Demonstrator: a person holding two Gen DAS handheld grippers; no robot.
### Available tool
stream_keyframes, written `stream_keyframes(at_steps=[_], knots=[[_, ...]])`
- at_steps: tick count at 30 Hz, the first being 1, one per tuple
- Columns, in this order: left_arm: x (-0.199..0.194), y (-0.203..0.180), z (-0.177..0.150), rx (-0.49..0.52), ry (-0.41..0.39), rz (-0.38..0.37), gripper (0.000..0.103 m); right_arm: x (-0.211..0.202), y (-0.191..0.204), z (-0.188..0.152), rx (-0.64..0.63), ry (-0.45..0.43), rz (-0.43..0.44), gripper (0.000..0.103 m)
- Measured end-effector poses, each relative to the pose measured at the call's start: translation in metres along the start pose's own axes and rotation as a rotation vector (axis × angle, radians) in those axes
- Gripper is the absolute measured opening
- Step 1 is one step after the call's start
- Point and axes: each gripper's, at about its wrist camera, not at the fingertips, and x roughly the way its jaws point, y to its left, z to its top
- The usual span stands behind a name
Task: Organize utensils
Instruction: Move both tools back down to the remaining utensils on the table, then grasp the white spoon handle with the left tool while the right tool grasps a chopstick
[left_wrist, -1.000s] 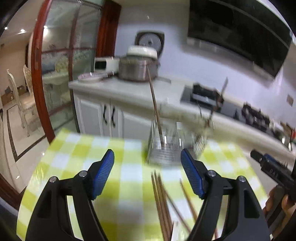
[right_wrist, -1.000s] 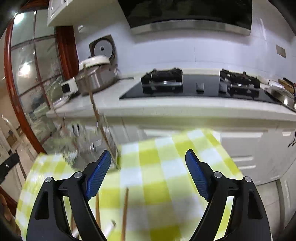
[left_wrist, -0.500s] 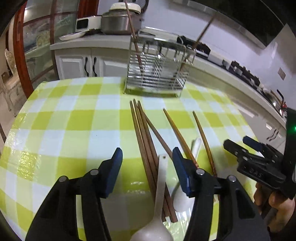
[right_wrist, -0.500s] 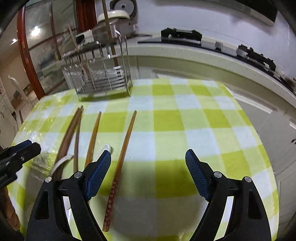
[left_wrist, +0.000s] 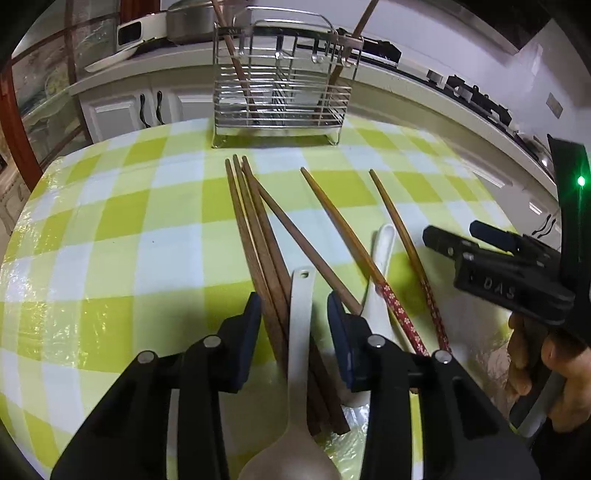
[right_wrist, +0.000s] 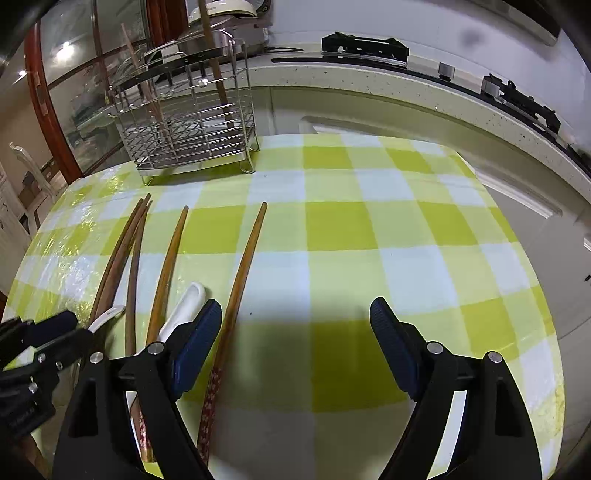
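Observation:
Several dark brown chopsticks (left_wrist: 255, 229) lie bunched on the checked tablecloth (left_wrist: 110, 221), with a white spoon (left_wrist: 301, 332) on top of them. My left gripper (left_wrist: 295, 317) is low over them. Its jaws are closing with the spoon handle and the brown chopsticks between the pads, and a gap still shows at the right pad. Two lighter chopsticks with red flowered ends (left_wrist: 343, 236) and a second white spoon (left_wrist: 380, 251) lie to the right. My right gripper (right_wrist: 295, 332) is wide open over the cloth, with one flowered chopstick (right_wrist: 243, 266) just inside its left finger.
A wire utensil rack (left_wrist: 280, 99) stands at the table's far edge with two chopsticks upright in it. Behind it run a kitchen counter (right_wrist: 369, 85), a hob and a pot. A hand holds the right gripper (left_wrist: 480, 254) at the right of the left wrist view.
Both grippers dropped toward the table and tipped downward. The left jaws narrowed around the spoon handle and the brown chopsticks. The right jaws kept their width.

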Motion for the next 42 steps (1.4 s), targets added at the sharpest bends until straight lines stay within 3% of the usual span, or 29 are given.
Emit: stream_keyframes(at_steps=[5, 9, 23, 29, 38, 42], knots=[[0.007, -0.001, 0.000, 0.011, 0.015, 0.008, 0.029, 0.007, 0.000, 0.006, -0.002, 0.008, -0.006, 0.077], [0.008, 0.000, 0.002, 0.022, 0.024, -0.002, 0.015, 0.012, 0.002, 0.012, -0.010, 0.011, -0.011, 0.077], [-0.004, 0.012, 0.007, -0.019, -0.007, -0.028, 0.012, 0.035, 0.014, 0.035, -0.009, 0.041, -0.004, 0.074], [-0.013, 0.037, 0.010, -0.089, -0.033, 0.006, 0.012, 0.045, 0.020, 0.038, -0.025, 0.054, -0.014, 0.070], [-0.013, 0.065, 0.008, -0.153, -0.035, 0.041, 0.012, 0.051, 0.026, 0.040, -0.052, 0.067, -0.010, 0.053], [-0.010, 0.070, 0.007, -0.163, -0.031, 0.057, 0.012, 0.048, 0.033, 0.039, -0.084, 0.064, 0.015, 0.038]])
